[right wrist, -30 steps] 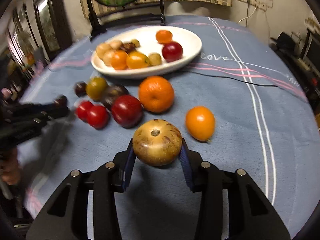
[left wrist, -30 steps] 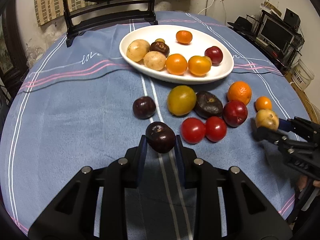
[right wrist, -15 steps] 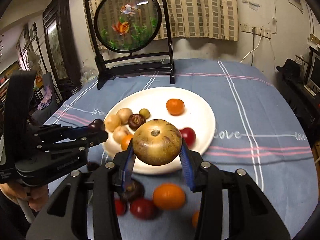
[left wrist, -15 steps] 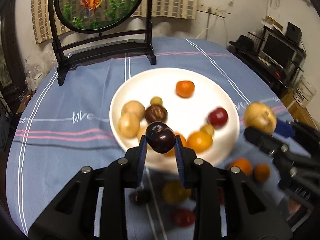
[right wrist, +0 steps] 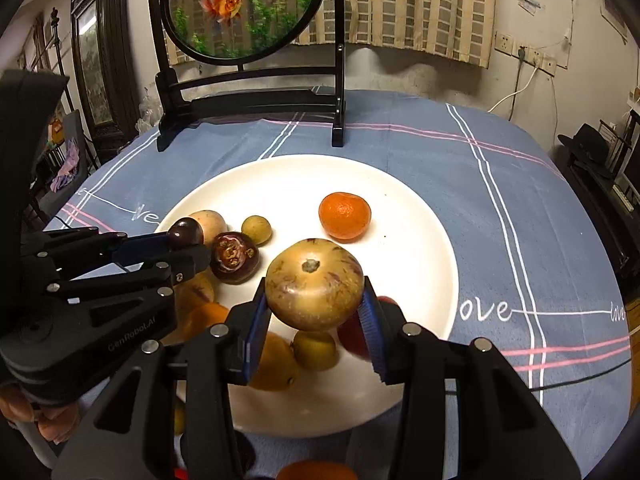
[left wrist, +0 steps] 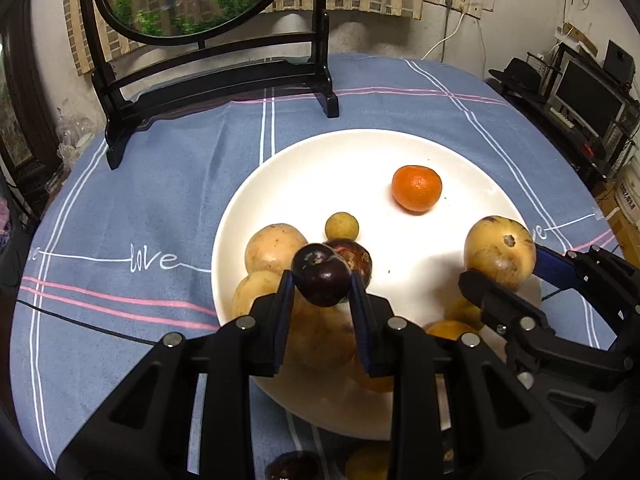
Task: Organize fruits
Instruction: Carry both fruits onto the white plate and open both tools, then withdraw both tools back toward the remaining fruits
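The left hand-held gripper (left wrist: 322,286) is nearly closed, its pads clamped on a small round dark purple fruit (left wrist: 321,274) above the white oval plate (left wrist: 320,152). The right hand-held gripper (right wrist: 314,314) stands wider, clamped on a larger round tan-yellow fruit (right wrist: 314,283), also over the plate on the blue-clothed tabletop (right wrist: 520,208).

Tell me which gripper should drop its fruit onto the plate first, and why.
Right. The right gripper holds its tan fruit over bare white plate, clear to release. The left gripper holds its dark plum above piled fruit, so it would likely roll.
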`<state>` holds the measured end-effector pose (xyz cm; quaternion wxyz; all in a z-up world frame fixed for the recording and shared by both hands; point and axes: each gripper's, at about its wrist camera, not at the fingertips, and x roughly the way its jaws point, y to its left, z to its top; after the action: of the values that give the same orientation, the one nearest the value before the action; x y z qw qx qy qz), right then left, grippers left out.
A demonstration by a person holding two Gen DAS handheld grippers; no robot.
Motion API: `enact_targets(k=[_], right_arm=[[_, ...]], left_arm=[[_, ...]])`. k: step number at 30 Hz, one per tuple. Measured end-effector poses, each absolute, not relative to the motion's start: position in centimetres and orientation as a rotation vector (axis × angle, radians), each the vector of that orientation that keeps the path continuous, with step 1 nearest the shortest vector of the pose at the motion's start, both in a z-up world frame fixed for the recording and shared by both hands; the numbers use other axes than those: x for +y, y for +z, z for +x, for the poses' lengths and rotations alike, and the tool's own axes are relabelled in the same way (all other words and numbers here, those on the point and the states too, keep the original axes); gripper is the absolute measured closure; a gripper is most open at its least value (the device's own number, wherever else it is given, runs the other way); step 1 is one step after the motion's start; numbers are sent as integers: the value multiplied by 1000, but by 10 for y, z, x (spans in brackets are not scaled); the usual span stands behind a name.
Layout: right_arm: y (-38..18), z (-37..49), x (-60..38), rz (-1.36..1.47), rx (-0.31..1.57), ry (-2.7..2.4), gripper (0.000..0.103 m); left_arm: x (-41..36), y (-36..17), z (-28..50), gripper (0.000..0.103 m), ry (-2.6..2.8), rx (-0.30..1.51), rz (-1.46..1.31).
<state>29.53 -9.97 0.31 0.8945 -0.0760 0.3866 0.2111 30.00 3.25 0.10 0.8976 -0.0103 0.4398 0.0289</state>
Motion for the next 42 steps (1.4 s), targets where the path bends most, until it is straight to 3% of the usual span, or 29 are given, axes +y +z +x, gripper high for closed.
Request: enact_targets(k=[3,5,6,7,10,15,26,42], right_arm=[[-1,300,-96,-198,826,418,58],[-2,301,-97,-209,833,400,55],[0,298,-99,-207,816,400,52],[3,296,-101,-198,797,402,48],[11,286,-107,-197,734,383,39],[22,270,-125,-136,717,373,38],[18,201,-191,23,768,373,38],[-24,128,-208,-102,836,312,37]], left_arm=[[30,2,304,73,109,890,-11],[29,5,303,58,122,874,-16],[29,7,301,41,120,863,-20],[29,10,299,35,121,850,-21],[28,21,289,31,111,805,-2],[32,39,264,18,95,771,-16],[57,39,186,14,120,757,-72],[65,-15,113,14,147,861,-139]])
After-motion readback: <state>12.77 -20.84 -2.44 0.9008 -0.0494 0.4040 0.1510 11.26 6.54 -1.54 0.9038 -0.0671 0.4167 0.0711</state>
